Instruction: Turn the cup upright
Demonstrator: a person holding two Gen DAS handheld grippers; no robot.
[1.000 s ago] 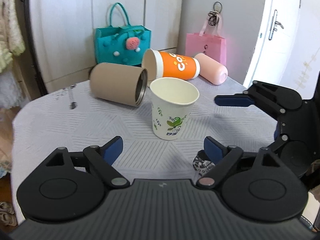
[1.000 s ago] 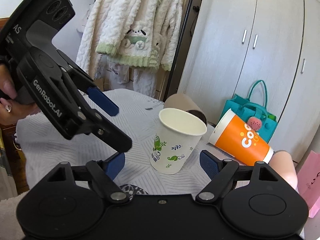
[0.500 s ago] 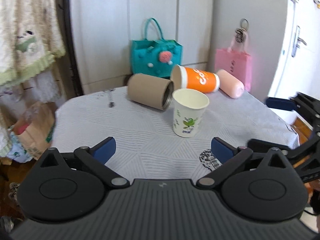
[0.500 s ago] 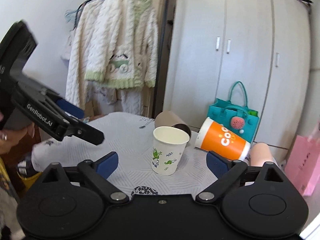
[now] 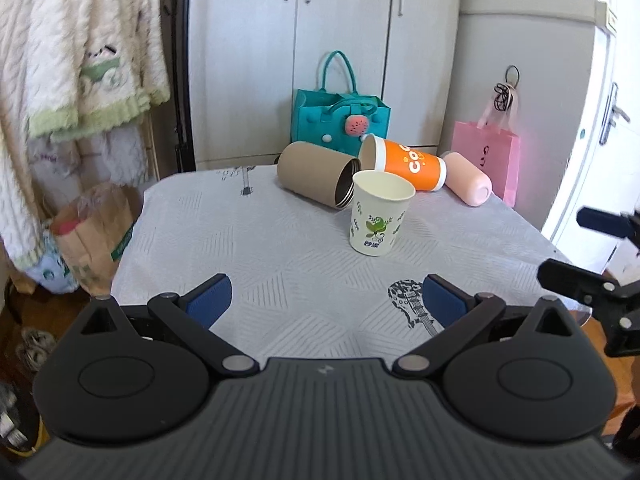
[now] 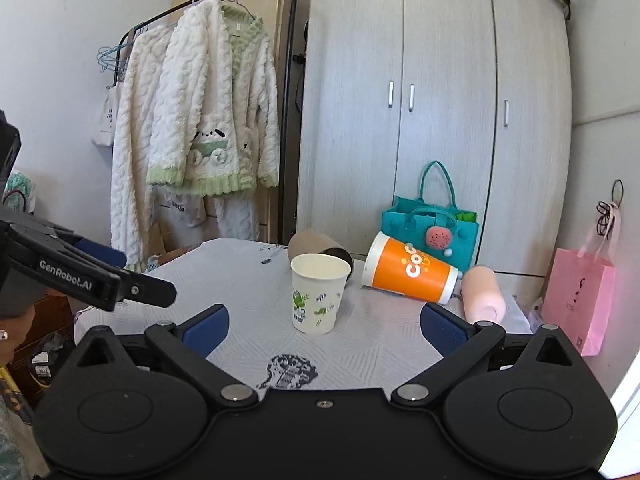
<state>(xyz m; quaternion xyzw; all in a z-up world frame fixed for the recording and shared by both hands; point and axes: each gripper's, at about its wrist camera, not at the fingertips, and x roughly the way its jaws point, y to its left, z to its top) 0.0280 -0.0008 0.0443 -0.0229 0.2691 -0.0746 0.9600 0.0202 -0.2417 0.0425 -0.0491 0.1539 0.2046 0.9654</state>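
Observation:
A white paper cup with green leaf prints (image 5: 378,214) stands upright, mouth up, on the grey tablecloth (image 5: 256,248); it also shows in the right wrist view (image 6: 318,293). My left gripper (image 5: 326,300) is open and empty, well back from the cup near the table's front edge. My right gripper (image 6: 325,326) is open and empty, also back from the cup. The right gripper shows at the right edge of the left wrist view (image 5: 600,256). The left gripper shows at the left of the right wrist view (image 6: 88,276).
Behind the cup lie a brown tumbler (image 5: 316,174), an orange cup (image 5: 404,164) and a pink bottle (image 5: 468,184), all on their sides. A teal bag (image 5: 340,120) and a pink bag (image 5: 486,154) stand behind the table. A paper bag (image 5: 94,236) sits on the floor at left.
Both grippers have pulled back and away from the upright paper cup, which now looks smaller and farther. The cup has not moved.

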